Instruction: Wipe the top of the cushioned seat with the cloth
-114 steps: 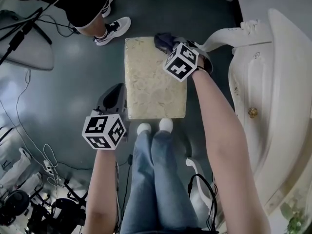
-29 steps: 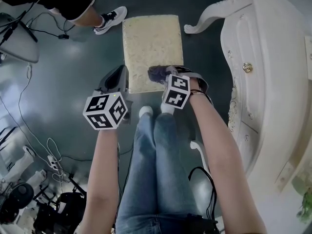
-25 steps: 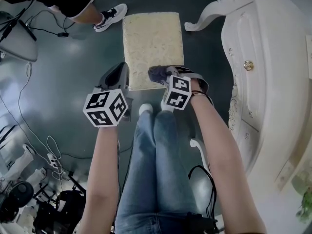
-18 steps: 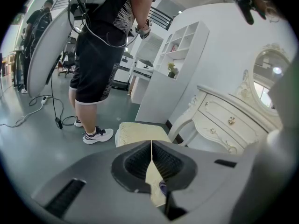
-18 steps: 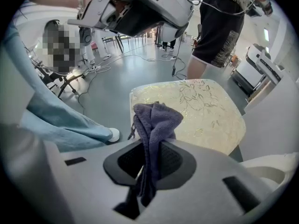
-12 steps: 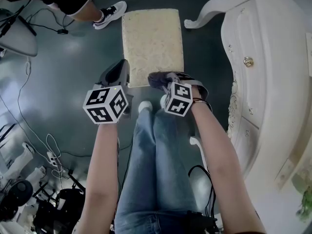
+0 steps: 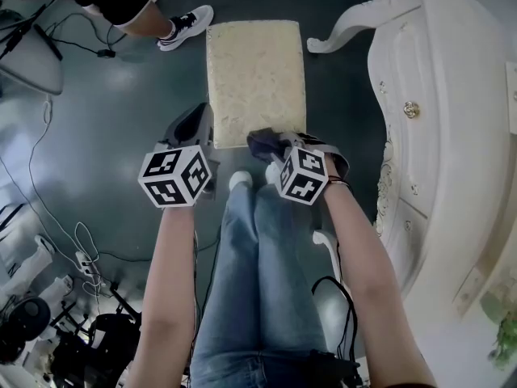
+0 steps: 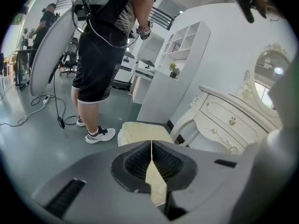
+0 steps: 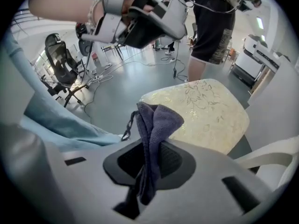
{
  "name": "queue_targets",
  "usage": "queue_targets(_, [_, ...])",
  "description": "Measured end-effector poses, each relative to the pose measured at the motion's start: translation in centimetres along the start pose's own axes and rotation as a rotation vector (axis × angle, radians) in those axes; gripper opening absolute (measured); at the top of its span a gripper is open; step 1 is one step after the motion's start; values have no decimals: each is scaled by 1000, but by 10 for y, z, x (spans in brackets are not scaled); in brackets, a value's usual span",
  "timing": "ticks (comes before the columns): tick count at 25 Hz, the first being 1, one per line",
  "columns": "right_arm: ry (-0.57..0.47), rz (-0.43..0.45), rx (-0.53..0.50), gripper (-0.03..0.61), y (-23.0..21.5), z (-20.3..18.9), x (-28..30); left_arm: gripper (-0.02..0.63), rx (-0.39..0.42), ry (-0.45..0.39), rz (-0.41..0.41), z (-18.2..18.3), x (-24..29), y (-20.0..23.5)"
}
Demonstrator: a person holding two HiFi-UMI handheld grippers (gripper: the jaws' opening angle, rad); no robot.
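Observation:
The cushioned seat (image 7: 256, 79) is a cream, leaf-patterned rectangle on the dark floor, also seen ahead in the left gripper view (image 8: 140, 133) and the right gripper view (image 9: 205, 113). My right gripper (image 7: 271, 142) is shut on a dark purple-grey cloth (image 9: 154, 129), which bunches upward out of the jaws. In the head view the cloth (image 7: 265, 143) hangs just past the seat's near right corner, off the cushion top. My left gripper (image 7: 192, 126) is shut with nothing in it, held beside the seat's near left edge.
A white ornate dresser (image 7: 452, 128) runs along the right, its curved leg (image 7: 351, 29) near the seat's far right corner. Another person's sneakers (image 7: 187, 24) stand at the far left corner. Cables (image 7: 48, 184) cross the floor on the left. My own legs (image 7: 258, 273) are below.
The right gripper has dragged the cloth from the seat's far right corner down to its near edge, and in the last half second slipped just off that edge. The left gripper barely moved.

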State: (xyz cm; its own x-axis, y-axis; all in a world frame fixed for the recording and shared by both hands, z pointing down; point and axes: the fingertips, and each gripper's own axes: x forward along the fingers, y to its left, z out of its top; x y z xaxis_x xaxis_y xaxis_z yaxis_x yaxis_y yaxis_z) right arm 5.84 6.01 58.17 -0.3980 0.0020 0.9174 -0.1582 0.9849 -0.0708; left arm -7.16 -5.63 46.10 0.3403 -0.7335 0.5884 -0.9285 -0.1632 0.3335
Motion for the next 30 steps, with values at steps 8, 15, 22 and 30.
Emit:
queue_targets(8, [-317, -58, 340, 34, -73, 40, -40, 5, -9, -10, 27, 6, -4, 15])
queue_targets(15, [-384, -133, 402, 34, -161, 73, -39, 5, -25, -10, 49, 6, -3, 26])
queue_targets(22, [-404, -219, 469, 34, -239, 106, -27, 5, -48, 2, 76, 1, 1, 45])
queue_targets(30, [-376, -291, 578, 34, -303, 118, -6, 5, -82, 1, 103, 3, 5, 63])
